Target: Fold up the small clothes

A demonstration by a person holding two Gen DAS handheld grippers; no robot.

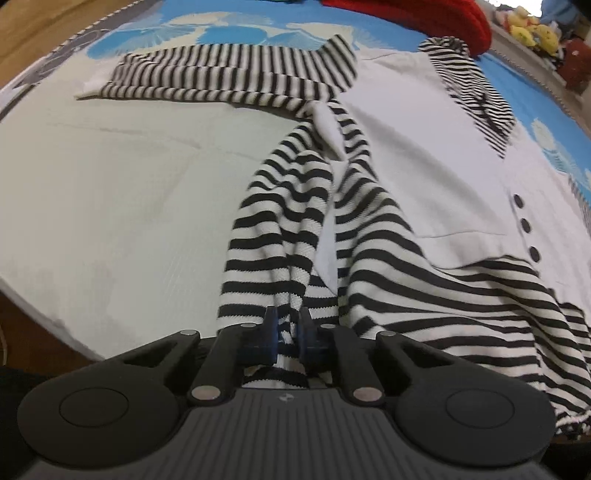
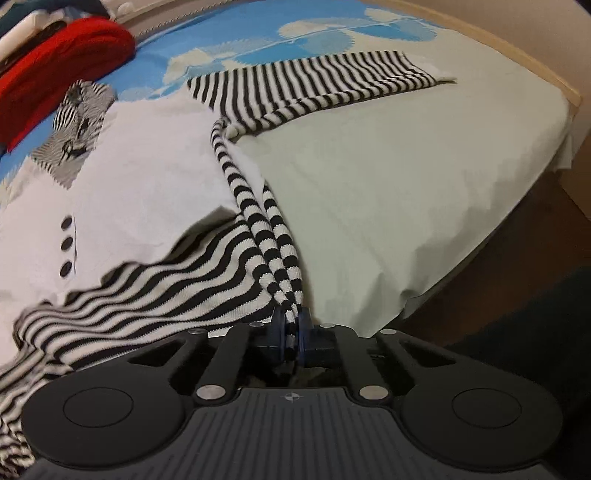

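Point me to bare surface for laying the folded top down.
Free: the pale sheet between the outstretched striped sleeve and the near edge, beside the bunched striped fabric both grippers (left gripper, right gripper) pinch. Crowded: the white buttoned front and red garment behind it.

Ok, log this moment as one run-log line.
left gripper: shut on striped hem | right gripper: shut on striped hem | striped top: hem lifted, sleeve flat | red garment: aside

Open pale sheet (image 1: 110, 192) at frame left; red pile (image 1: 424, 18) and striped sleeve (image 1: 229, 74) block the top.
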